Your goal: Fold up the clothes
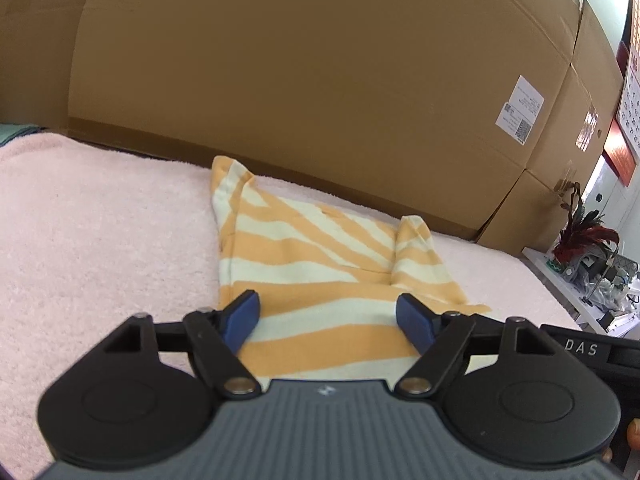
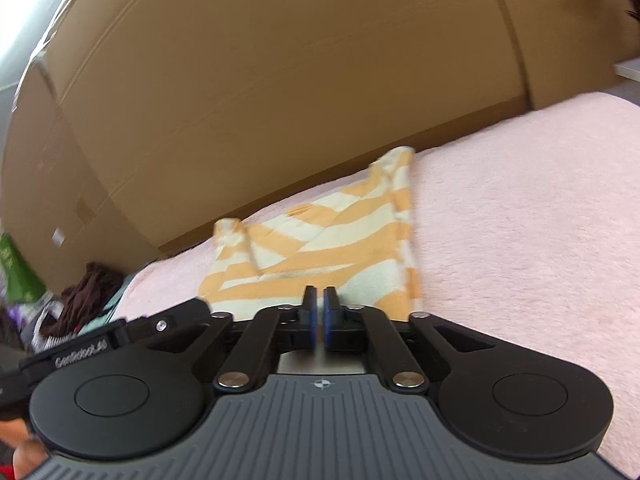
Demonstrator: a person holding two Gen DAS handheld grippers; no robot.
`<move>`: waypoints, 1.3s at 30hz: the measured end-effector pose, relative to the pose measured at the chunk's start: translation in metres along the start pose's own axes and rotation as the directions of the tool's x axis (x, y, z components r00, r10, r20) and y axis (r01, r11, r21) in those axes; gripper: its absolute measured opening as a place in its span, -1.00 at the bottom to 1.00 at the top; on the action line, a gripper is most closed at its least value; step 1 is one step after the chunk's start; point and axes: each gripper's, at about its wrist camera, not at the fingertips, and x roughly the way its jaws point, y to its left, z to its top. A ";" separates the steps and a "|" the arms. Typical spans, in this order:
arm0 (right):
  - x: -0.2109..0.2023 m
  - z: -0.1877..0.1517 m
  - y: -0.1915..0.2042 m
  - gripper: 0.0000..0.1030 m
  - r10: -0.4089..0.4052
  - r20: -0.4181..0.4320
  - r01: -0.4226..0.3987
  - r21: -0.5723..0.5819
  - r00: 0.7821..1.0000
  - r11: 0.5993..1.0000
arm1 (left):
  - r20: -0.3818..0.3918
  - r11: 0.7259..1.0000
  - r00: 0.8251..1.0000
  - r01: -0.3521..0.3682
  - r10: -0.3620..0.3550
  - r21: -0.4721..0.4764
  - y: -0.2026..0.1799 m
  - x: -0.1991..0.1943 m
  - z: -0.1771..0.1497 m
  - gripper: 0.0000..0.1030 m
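An orange-and-cream striped garment (image 1: pixel 312 248) lies partly folded on a pink fleece blanket (image 1: pixel 100 220), its sleeves tucked in at the far corners. My left gripper (image 1: pixel 327 300) hangs open just over the garment's near part, one blue pad on each side of the cloth. In the right wrist view the same garment (image 2: pixel 320 240) lies on the blanket (image 2: pixel 520 220). My right gripper (image 2: pixel 319 292) is shut at the garment's near edge, with only a thin slit between its pads. Whether cloth is pinched in that slit is not visible.
Large cardboard boxes (image 1: pixel 320 60) wall off the far side of the blanket. A red-leafed plant (image 1: pixel 580 236) and clutter stand on a shelf at the right. A dark pile of clothes (image 2: pixel 92 292) lies past the blanket's left end. A person's thumb (image 2: pixel 28 460) shows at the lower left.
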 end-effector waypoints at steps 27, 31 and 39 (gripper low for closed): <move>-0.050 -0.015 -0.030 -0.90 0.160 0.006 -0.156 0.261 0.987 0.953 | -0.014 0.999 0.999 0.037 -0.036 0.010 -0.002 0.002 0.000 0.75; -0.046 -0.004 0.002 -0.87 0.164 0.036 -0.167 0.110 0.986 0.980 | -0.017 0.999 0.999 0.030 -0.030 0.019 -0.004 0.003 0.001 0.75; -0.024 0.003 -0.038 -1.00 0.107 -0.024 -0.098 0.241 0.994 0.966 | -0.022 0.999 0.999 0.028 -0.027 0.035 -0.005 0.004 0.000 0.69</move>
